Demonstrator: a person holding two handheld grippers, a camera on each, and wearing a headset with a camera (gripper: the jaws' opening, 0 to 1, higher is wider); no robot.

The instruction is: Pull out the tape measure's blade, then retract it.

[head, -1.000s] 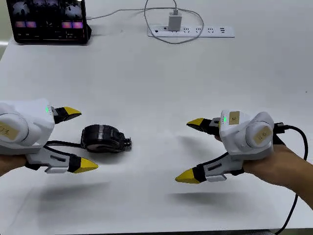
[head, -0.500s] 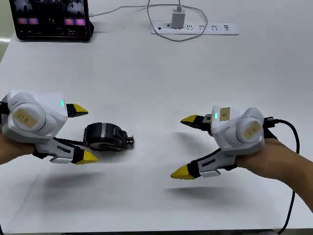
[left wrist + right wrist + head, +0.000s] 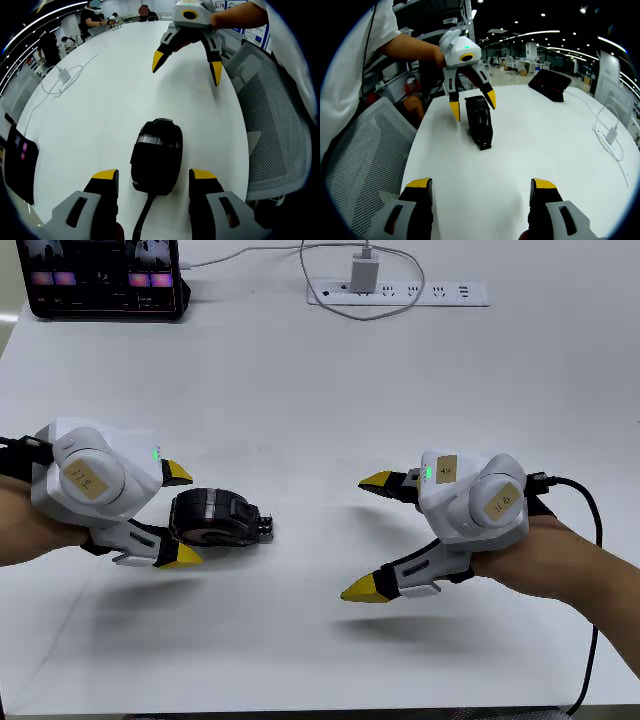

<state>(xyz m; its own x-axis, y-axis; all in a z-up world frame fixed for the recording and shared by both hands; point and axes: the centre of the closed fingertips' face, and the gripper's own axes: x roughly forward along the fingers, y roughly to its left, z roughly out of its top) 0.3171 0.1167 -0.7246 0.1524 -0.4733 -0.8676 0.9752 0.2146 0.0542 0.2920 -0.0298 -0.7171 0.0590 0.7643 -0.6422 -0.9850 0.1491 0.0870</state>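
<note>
Tape measure (image 3: 215,519) sat on the counter (image 3: 300,390) toward its near-left corner, blade in. Left tool (image 3: 182,517) was wide open, jaws straddling its back end, not pinching. Right tool (image 3: 368,536) hung open and empty, well apart.

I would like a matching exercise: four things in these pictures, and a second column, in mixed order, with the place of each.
Things: 1 tape measure; 2 power strip; 3 tablet; 4 right gripper.
Places: A far left corner; B between the jaws of the left gripper; C far edge, charger plugged in; D over bare table.
Pairs: 1-B, 2-C, 3-A, 4-D.
</note>
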